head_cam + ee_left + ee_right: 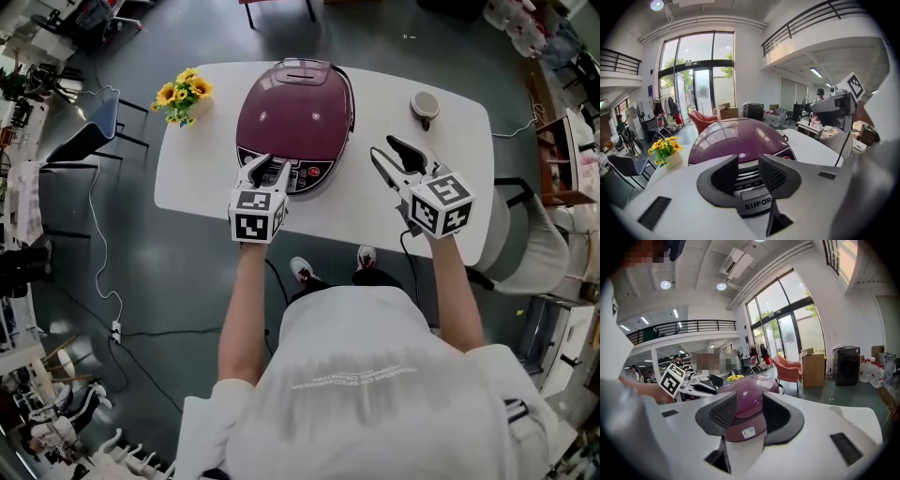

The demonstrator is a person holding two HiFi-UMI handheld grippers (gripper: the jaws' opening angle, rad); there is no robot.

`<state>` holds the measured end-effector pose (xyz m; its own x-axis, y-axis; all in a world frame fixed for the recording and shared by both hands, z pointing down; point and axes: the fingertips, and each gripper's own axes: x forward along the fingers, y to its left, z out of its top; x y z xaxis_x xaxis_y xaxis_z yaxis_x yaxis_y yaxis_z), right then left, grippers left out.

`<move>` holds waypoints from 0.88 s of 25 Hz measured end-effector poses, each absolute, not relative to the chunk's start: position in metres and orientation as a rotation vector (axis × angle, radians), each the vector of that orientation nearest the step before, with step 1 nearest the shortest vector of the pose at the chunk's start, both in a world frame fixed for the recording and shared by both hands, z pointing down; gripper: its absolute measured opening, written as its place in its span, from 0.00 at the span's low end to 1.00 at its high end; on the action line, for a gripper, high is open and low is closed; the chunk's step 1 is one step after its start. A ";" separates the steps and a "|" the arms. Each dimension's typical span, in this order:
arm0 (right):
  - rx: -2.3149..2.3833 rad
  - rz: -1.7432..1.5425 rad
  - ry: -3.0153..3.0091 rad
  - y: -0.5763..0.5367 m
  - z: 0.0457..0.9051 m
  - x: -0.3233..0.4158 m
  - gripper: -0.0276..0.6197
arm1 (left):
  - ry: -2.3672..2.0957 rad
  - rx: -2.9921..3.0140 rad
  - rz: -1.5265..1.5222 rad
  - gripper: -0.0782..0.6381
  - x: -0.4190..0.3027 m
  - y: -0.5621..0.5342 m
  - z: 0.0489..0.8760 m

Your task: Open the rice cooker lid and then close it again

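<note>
Your left claw (270,169) is released, jaws apart, the closed rice cooker (295,108) just ahead; your right claw (383,148) is released too, empty, cooker farther ahead.

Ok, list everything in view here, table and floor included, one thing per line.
rice cooker: one, dark purple, lid shut, middle of the table
table: one, white, on the grey floor
flowers: one bunch, yellow, in a small pot at the table's far left corner
cup-like thing: one, beige, far right part of the table
grey chair: one, left of the table
white chair: one, right of the table
cable: one, white, on the floor at left
shoes: two, pale, below the table's near edge
left gripper: one, white with black pads, jaws apart, at the cooker's front panel
right gripper: one, white, jaws apart, empty, over the table right of the cooker
</note>
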<state>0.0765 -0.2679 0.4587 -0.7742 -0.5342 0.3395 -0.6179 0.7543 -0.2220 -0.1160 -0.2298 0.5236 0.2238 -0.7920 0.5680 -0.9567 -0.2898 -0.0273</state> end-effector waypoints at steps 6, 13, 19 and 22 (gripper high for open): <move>0.899 0.483 -2.683 -0.260 0.463 0.077 0.32 | -1.627 2.187 0.700 0.27 -0.114 -0.229 0.525; 0.895 0.494 -2.688 -0.257 0.464 0.075 0.32 | -1.627 2.198 0.571 0.23 -0.118 -0.229 0.524; 0.875 0.474 -2.708 -0.258 0.458 0.064 0.32 | -1.609 2.203 0.575 0.20 -0.119 -0.230 0.526; 0.870 0.469 -2.711 -0.258 0.456 0.062 0.32 | -1.619 2.208 0.605 0.20 -0.117 -0.229 0.527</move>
